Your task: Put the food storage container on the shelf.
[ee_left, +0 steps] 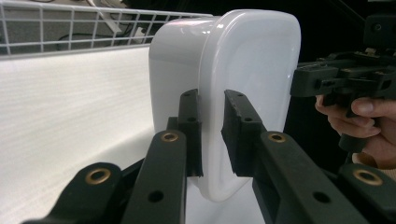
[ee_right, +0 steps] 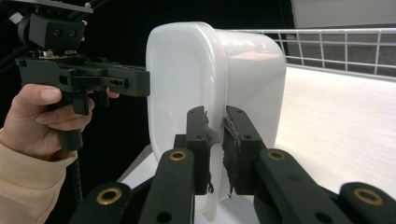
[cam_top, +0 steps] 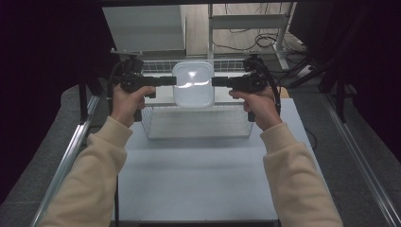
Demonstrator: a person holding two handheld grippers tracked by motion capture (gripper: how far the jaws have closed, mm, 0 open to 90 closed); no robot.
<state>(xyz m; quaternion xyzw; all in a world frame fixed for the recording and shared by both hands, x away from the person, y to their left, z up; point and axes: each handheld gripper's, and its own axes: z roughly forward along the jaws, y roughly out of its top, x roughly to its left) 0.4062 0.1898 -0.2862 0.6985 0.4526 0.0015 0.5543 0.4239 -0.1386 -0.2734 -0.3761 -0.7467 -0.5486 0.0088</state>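
Your left gripper (ee_left: 212,135) and right gripper (ee_right: 215,144) each pinch only the thin rim of the white tub (cam_top: 192,84), on opposite edges. Risk, as I judge it: smooth plastic plus a shallow bite, so pull apart or twist unevenly and one side slips; the right pads (ee_right: 229,140) look frayed, less friction. The tub hangs between your grippers, above the wire basket (cam_top: 198,124) at the far end of the table (cam_top: 198,179).

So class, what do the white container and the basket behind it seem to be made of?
White container: likely plastic, glossy and slightly translucent; it shows bright glare, rounded moulded corners and a thin rim. Basket: apparently metal wire with a pale coating, judging by its thin, straight grid bars.
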